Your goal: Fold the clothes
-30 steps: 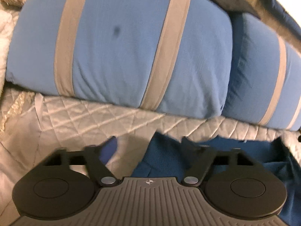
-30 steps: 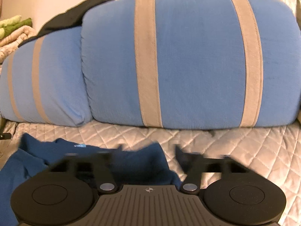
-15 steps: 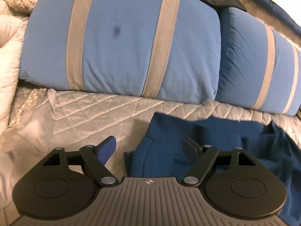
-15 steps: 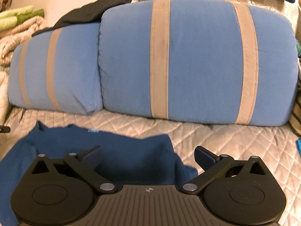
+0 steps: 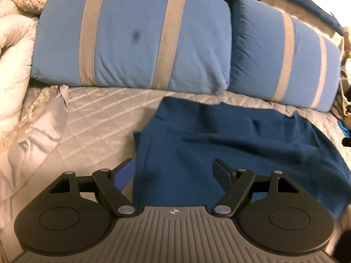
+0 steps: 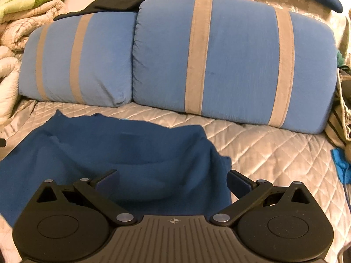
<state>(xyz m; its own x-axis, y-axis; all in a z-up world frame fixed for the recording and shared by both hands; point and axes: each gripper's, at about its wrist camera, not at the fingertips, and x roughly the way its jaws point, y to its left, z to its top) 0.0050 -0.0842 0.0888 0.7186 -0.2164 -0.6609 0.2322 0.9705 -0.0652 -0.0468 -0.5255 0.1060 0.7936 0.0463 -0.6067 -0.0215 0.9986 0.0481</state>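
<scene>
Dark blue garment (image 5: 230,144) lies rumpled on quilted bed cover (image 5: 94,120), just short of two striped blue pillows (image 6: 230,54). Your left gripper (image 5: 174,173) hovers over its left edge, fingers spread, gripping nothing. Your right gripper (image 6: 172,180) sits over its right edge, fingers released wide, having just opened. Bare quilt lies either side of cloth. Near hem hidden, probably under grippers.

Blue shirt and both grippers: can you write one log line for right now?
garment: blue shirt flat on quilt | left gripper: open, empty | right gripper: open, empty, jaws just widened
</scene>
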